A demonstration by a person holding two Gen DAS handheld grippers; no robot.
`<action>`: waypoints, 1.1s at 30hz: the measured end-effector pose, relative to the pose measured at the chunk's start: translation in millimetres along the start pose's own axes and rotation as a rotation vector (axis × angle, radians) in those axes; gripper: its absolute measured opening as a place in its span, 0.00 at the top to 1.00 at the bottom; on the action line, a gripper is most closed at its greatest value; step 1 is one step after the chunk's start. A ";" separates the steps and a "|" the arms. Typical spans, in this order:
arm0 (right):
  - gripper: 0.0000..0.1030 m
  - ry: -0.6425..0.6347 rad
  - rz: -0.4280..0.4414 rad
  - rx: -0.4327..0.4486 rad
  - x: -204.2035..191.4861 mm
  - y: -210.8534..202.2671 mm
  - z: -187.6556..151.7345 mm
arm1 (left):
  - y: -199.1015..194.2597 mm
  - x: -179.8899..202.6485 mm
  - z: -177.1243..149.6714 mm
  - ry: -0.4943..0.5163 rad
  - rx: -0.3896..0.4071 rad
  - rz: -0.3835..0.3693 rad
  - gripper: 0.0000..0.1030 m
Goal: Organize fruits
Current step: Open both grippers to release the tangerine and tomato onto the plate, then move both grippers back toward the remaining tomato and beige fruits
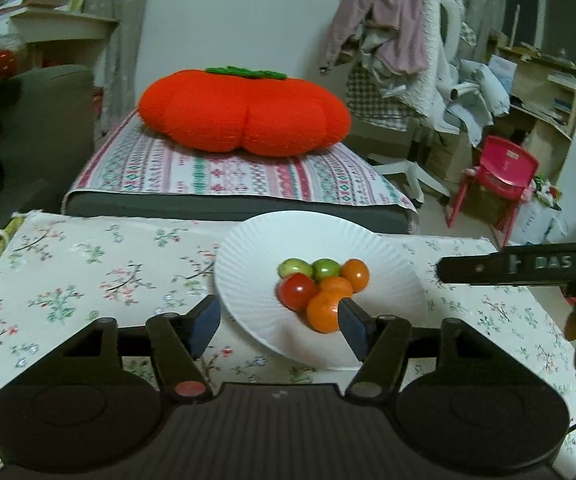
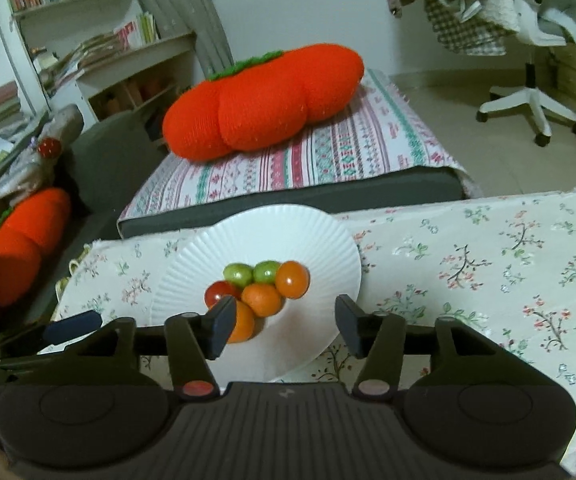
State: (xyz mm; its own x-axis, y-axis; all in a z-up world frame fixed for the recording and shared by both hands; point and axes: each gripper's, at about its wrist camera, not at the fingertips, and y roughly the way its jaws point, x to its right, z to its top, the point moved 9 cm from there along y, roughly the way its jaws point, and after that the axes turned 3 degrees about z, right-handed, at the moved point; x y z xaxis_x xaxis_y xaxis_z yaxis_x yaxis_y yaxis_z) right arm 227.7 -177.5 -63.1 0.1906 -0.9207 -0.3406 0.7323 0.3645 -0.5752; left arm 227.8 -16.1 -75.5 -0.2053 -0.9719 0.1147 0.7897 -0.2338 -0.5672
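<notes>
A white fluted plate point(image 1: 248, 272) point(image 2: 319, 248) sits on the flowered tablecloth and holds a cluster of small fruits: two green ones point(image 1: 295, 267) point(image 2: 238, 273), a red one point(image 1: 296, 290) point(image 2: 220, 292) and three orange ones point(image 1: 323, 311) point(image 2: 292, 278). My left gripper point(image 1: 278, 320) is open and empty, its fingers straddling the plate's near rim. My right gripper point(image 2: 286, 322) is open and empty, just short of the fruits; its side shows at the right in the left wrist view point(image 1: 519, 270).
The table with the flowered cloth point(image 1: 88, 264) point(image 2: 487, 264) ends at a far edge before a cushioned bench point(image 1: 232, 176) with a big orange plush persimmon point(image 1: 244, 114) point(image 2: 264, 104). A red child's chair point(image 1: 495, 180) and an office chair point(image 2: 531, 96) stand on the floor beyond.
</notes>
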 end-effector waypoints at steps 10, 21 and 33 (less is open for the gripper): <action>0.17 -0.050 0.024 0.017 -12.5 -20.2 3.7 | -14.7 -3.8 -4.2 -0.007 -0.014 0.005 0.36; 0.08 -0.173 0.059 0.001 -34.5 -36.7 -6.2 | -22.5 -26.2 -25.6 -0.069 -0.137 0.072 0.27; 0.07 -0.342 0.101 -0.079 -55.9 -32.4 -29.7 | -13.9 -36.7 -40.8 -0.087 -0.182 0.103 0.26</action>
State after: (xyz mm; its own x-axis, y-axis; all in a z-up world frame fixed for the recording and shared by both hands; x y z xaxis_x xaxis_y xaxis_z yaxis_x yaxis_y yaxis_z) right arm 173.9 -133.7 -47.5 0.4764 -0.8683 -0.1382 0.6486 0.4532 -0.6115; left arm 200.8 23.9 -105.1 -0.0720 -0.9909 0.1134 0.6851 -0.1318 -0.7164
